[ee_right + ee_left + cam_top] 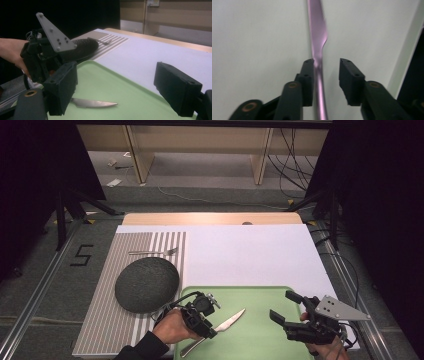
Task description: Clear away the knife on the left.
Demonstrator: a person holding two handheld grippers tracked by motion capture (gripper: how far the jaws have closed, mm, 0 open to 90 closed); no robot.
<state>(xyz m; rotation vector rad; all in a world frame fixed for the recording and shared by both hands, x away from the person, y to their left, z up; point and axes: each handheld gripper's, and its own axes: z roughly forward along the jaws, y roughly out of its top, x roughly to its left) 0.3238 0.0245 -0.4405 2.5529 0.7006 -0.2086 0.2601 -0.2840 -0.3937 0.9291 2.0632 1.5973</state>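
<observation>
The person is working over a green tray (260, 292) at the near edge of the table, and the knife (226, 322) is lying flat on it, blade pointing away and to the right, handle running back toward the person. The left gripper (209, 317) is hovering right over the handle end. In the left gripper view its jaws are standing spread, one on either side of the knife (319, 50) where handle meets blade; the left-hand jaw is looking as if it is touching the metal, while the other is sitting apart from it with a clear gap. So I am reading this as the reach for the knife, with the grip not yet made.

The right gripper (287, 307) is waiting over the right half of the tray, jaws spread wide and holding nothing. From the right gripper view the serrated blade (93, 103) is resting on the green surface, with the left gripper (41, 62) above its handle.

Off to the left, a dark round stone-like lump (146, 284) is sitting on a striped mat (100, 320), and a fork (152, 252) is lying at the mat's far end.

Next, I would judge, the left jaws need closing squarely on the narrow handle, centred so it is not slipping or twisting, before any lifting.
</observation>
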